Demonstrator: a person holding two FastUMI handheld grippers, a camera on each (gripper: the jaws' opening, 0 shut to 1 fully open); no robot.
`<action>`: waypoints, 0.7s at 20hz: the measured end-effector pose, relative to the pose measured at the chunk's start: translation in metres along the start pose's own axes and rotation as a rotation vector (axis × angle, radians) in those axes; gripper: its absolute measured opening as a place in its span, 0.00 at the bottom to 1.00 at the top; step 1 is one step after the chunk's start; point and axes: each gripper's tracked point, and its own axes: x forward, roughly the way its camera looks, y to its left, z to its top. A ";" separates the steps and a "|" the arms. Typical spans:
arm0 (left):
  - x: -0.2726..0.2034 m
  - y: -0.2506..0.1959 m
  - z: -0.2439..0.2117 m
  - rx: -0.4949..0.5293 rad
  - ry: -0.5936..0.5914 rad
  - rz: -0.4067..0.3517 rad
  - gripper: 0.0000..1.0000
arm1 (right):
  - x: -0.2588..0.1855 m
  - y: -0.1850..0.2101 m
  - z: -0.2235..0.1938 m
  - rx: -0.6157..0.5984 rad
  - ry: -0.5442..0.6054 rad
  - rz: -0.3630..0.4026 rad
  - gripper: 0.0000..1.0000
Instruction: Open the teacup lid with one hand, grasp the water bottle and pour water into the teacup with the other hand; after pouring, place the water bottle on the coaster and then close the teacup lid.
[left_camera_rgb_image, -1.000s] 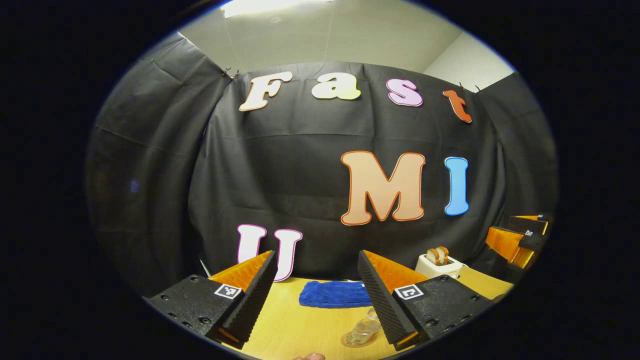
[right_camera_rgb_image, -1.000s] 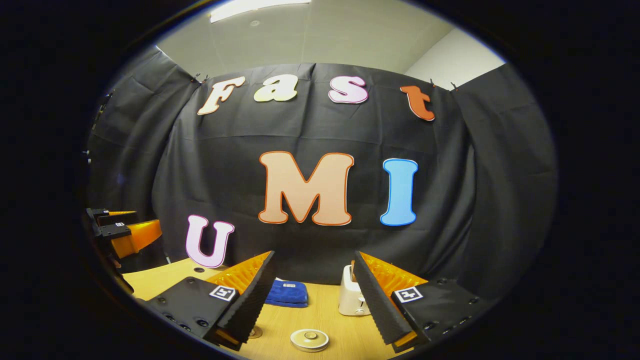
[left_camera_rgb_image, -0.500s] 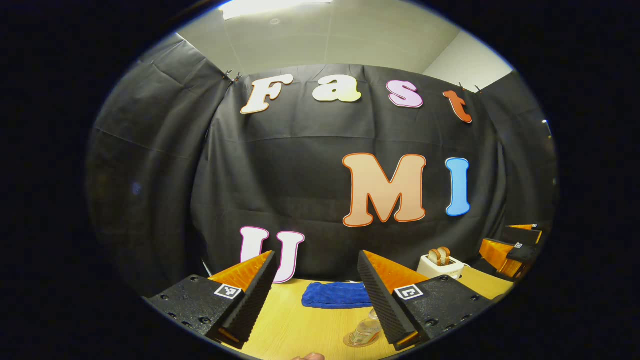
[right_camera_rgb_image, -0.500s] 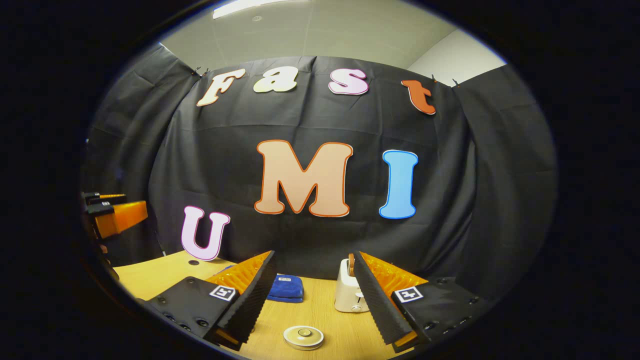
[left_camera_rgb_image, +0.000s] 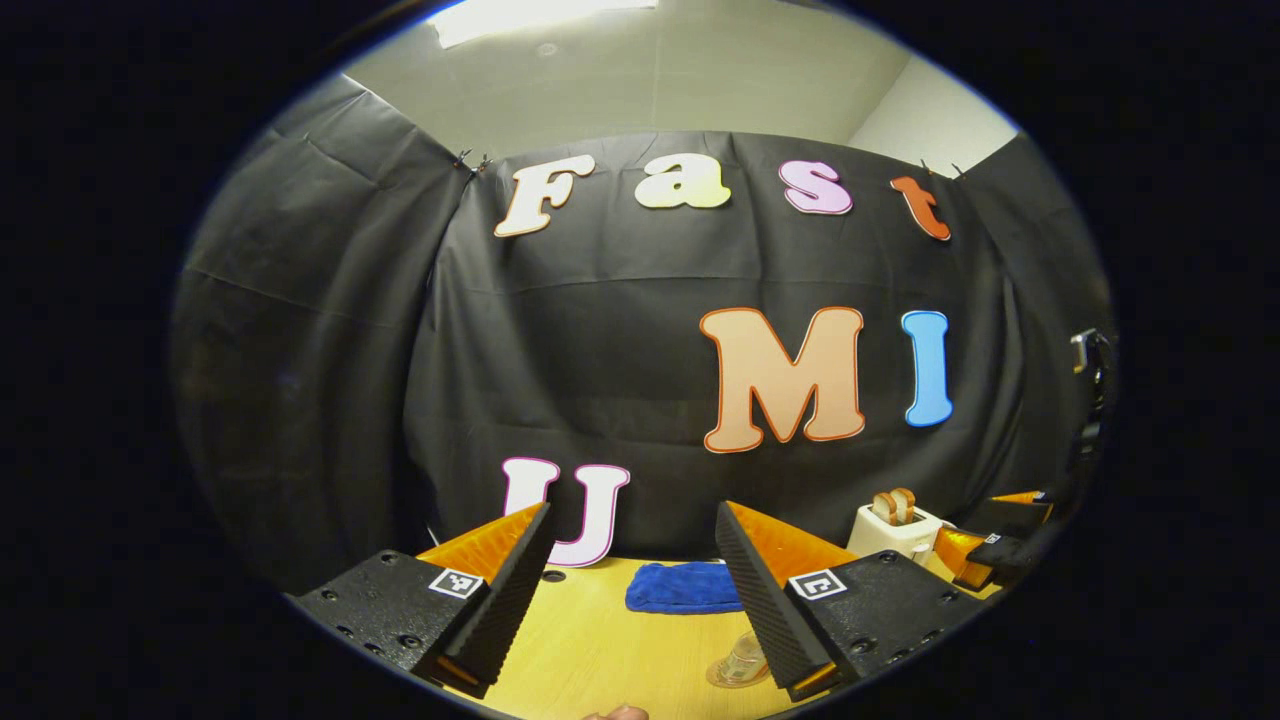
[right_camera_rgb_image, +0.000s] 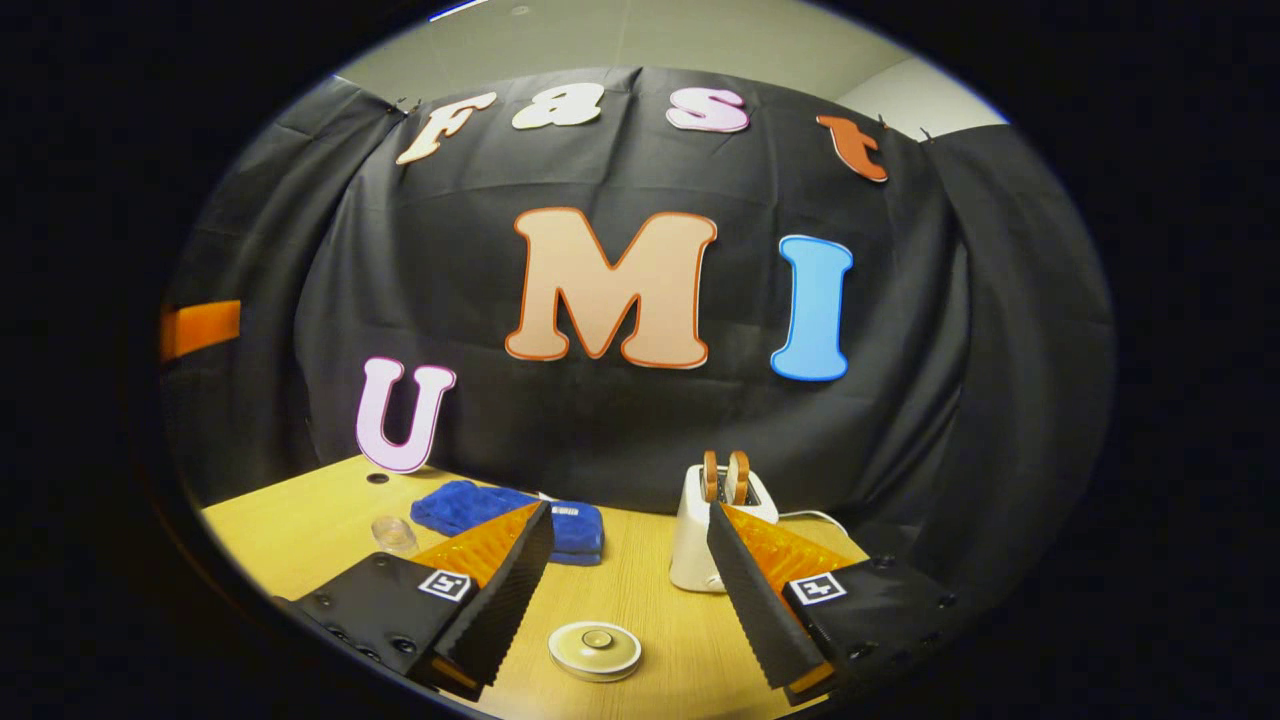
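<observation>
In the left gripper view my left gripper (left_camera_rgb_image: 633, 508) is open and empty above the wooden table (left_camera_rgb_image: 600, 640). A clear water bottle (left_camera_rgb_image: 742, 655) stands low on the right, half hidden behind my right-hand finger, on what looks like a tan disc (left_camera_rgb_image: 718, 680). In the right gripper view my right gripper (right_camera_rgb_image: 628, 510) is open too. The cream round teacup lid (right_camera_rgb_image: 595, 648) with its small knob lies just below and between its fingers, untouched. The bottle (right_camera_rgb_image: 393, 535) shows small at the left. The cup under the lid is hard to make out.
A folded blue cloth (left_camera_rgb_image: 685, 587) (right_camera_rgb_image: 500, 510) lies at the back of the table. A white toaster (left_camera_rgb_image: 895, 525) (right_camera_rgb_image: 700, 540) with bread slices stands to the right. The other gripper (left_camera_rgb_image: 990, 550) shows at the right edge, and an orange part (right_camera_rgb_image: 200, 328) at the far left.
The right gripper has tipped down toward the table, so lid, toaster and cloth show more fully. The left gripper view has swung slightly left; the bottle slid further behind its finger.
</observation>
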 end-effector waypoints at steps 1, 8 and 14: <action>-0.002 0.003 -0.001 0.002 0.003 0.010 0.94 | 0.007 -0.001 -0.017 -0.007 0.038 0.000 0.99; -0.009 0.012 -0.004 0.018 0.022 0.048 0.92 | 0.027 0.005 -0.084 -0.002 0.193 0.037 0.99; -0.009 0.015 -0.006 0.029 0.030 0.062 0.92 | 0.035 0.013 -0.128 -0.029 0.292 0.063 0.99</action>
